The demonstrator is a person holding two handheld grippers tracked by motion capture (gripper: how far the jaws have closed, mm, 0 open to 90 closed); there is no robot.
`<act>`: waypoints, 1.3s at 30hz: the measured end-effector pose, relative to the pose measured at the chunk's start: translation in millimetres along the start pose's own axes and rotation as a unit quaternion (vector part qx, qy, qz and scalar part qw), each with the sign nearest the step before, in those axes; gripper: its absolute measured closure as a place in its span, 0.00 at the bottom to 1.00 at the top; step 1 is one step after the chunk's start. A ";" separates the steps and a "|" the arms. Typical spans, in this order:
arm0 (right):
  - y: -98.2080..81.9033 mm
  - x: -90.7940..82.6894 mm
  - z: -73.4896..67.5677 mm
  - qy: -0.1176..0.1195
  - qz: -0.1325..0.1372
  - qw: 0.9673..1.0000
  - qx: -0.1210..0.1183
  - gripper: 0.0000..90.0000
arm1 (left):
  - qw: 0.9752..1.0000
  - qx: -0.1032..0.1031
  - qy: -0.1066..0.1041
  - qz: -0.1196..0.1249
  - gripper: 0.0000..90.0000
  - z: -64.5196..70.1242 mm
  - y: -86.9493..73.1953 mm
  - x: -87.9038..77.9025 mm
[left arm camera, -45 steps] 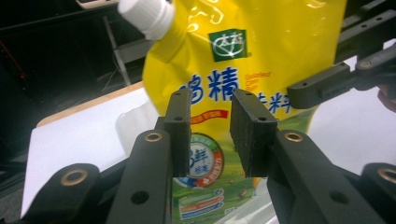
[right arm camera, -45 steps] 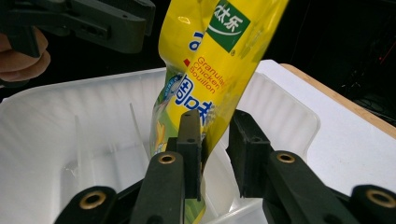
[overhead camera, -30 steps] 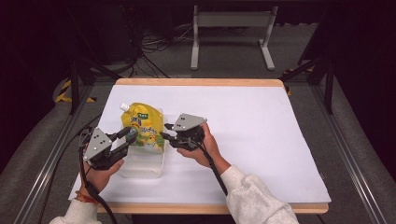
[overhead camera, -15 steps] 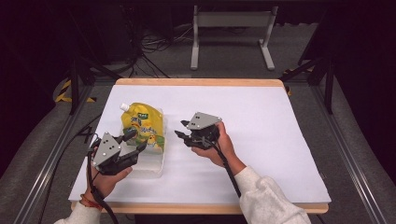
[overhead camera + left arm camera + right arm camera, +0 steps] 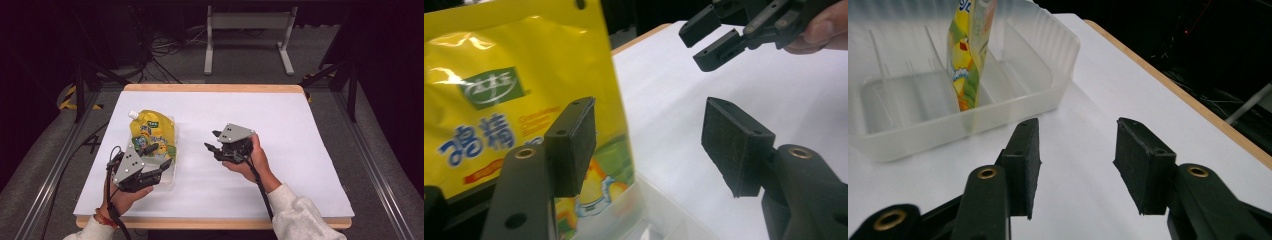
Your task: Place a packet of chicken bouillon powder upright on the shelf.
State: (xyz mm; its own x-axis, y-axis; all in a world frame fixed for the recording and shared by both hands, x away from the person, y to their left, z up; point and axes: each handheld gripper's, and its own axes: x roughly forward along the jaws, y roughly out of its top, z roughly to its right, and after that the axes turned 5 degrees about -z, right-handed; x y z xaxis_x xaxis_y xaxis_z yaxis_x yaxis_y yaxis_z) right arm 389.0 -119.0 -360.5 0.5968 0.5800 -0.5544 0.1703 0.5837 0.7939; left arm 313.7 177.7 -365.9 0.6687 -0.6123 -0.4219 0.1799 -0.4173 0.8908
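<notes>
Both claws, the left claw and right claw, gape apart holding nothing, since the yellow printed spouted pouch stands slotted upright in the clear ribbed plastic tray on the white tabletop.

This looks like a lab or recording studio set up for capturing manipulation data. A wood-edged table covered with a white sheet stands inside a frame of metal rails on grey carpet. The surroundings are dark, with loose cables on the floor and a grey metal stand behind the table.
</notes>
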 end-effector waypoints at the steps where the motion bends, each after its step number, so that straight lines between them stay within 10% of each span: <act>1: -1.8 -2.1 1.0 -0.001 -0.001 1.000 0.000 0.58 | 1.000 0.001 -0.002 0.000 0.43 1.7 0.6 0.7; 39: -69.3 -63.0 9.5 -0.023 -0.074 0.997 -0.011 0.39 | 0.992 0.062 -0.094 -0.049 0.29 64.0 5.1 38.1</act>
State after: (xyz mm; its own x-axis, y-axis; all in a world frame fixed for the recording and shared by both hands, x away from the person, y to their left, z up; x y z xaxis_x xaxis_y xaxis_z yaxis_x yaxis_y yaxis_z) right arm 347.0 -201.4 -378.2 0.6014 0.4603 -0.6531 0.2424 0.6738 0.6980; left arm 293.9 109.3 -388.2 0.5043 -0.6743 -0.5395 0.1388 -0.5533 0.8213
